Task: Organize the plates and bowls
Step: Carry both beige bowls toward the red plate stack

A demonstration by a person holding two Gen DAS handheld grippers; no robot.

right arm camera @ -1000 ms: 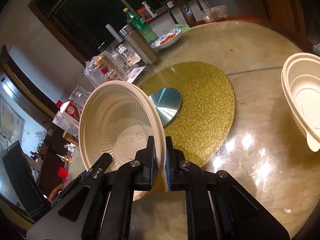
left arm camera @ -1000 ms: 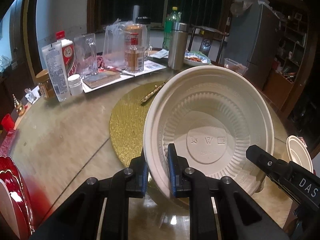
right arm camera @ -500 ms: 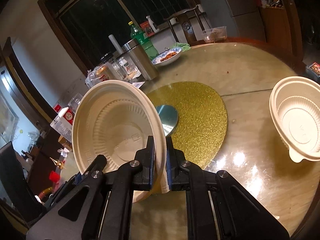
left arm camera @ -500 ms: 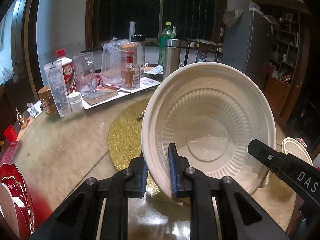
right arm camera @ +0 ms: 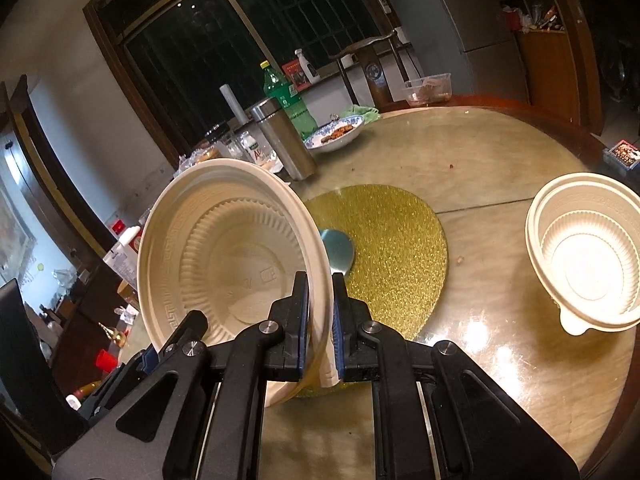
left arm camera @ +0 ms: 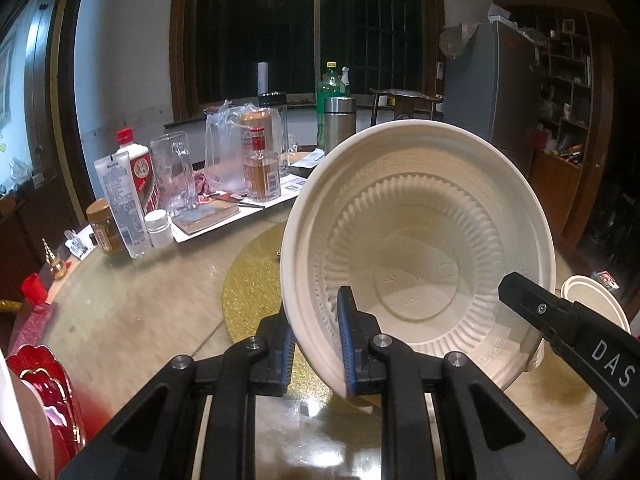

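I have the bowl (left arm camera: 420, 256) off the table (right arm camera: 500, 184), tilted steeply so its inside faces both cameras, above the near edge of the gold mat (right arm camera: 392, 248). It is cream, thin-walled and ribbed, with a moulded rim; I judge it a light disposable piece, stiff enough at the rim but likely to flex or crack if squeezed hard on the wall. The surface looks smooth and may slip under a pinch.

My left tool (left arm camera: 316, 336) is nearly closed, its blue pads clamped across the rim at the bowl's left side, one pad inside and one outside. My right tool (right arm camera: 320, 320) is all but fully closed on the rim at the opposite side, near the pull tab. Rim grips on both sides look to me the correct hold; the wall itself should not be pinched.

A second bowl (right arm camera: 584, 256) of the same kind sits upright on the table, well apart to the right. I judge it the likely nesting partner. Bottles and a steel flask (right arm camera: 280, 140) stand at the far side, clear of the work.
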